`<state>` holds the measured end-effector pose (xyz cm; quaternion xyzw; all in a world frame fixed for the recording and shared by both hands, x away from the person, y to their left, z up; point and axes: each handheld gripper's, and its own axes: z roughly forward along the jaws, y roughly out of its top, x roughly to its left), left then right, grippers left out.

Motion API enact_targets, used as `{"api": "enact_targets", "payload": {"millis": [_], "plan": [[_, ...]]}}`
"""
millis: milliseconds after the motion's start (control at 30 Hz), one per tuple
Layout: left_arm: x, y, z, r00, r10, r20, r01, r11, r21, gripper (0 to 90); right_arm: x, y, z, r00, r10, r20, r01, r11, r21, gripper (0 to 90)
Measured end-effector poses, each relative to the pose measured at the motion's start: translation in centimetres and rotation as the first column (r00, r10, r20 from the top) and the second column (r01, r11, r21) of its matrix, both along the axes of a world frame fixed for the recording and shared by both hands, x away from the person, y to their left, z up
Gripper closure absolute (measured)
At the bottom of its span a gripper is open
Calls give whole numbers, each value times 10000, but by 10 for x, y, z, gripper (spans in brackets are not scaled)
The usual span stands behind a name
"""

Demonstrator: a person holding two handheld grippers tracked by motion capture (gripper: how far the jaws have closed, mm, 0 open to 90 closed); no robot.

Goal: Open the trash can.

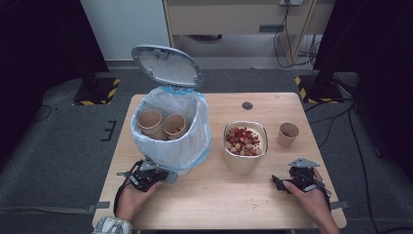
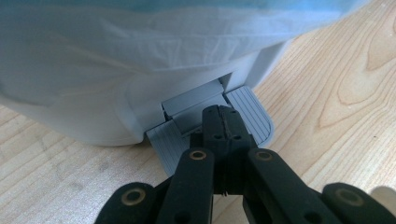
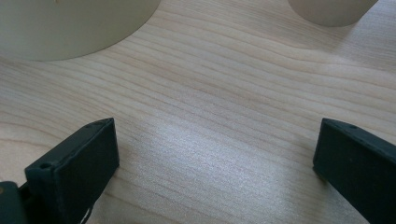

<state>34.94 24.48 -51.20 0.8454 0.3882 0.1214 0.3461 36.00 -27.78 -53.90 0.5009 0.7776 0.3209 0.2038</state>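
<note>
A: Where is the work centred?

B: At the foot of the pedal bin (image 1: 170, 127), table's left side. The left gripper (image 2: 223, 122), jaws pressed together and holding nothing, rests on the ribbed grey pedal (image 2: 254, 114); the lid (image 1: 167, 66) stands raised.

A: And doing it well?

B: Probably steady downward pressure at the pedal's middle, so the tips don't slip off.

A: The rest?

B: Crinkled translucent liner, stacked paper cups (image 1: 160, 124) inside. The right gripper (image 3: 215, 154) waits wide apart over pale wood-grain table (image 1: 209, 195), near the cream bowl (image 1: 245, 155).
</note>
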Motion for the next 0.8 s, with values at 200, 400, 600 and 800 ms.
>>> {"api": "enact_targets", "payload": {"millis": [200,400,600,800], "plan": [[0,0,0,10000,-3,-22,3,10000,-35,900,0,0,0,10000,-3,-4,3,10000,-4,5],[0,1,0,10000,2,-45,-3,9999,-102,900,1,-2,6,9994,-105,331,101,9999,107,64],[0,1,0,10000,-7,-27,7,10000,-85,900,1,-4,11,9972,-546,516,529,9980,333,60],[0,1,0,10000,-5,-33,5,9999,-109,900,2,-5,20,9913,-958,907,926,9950,381,55]]}}
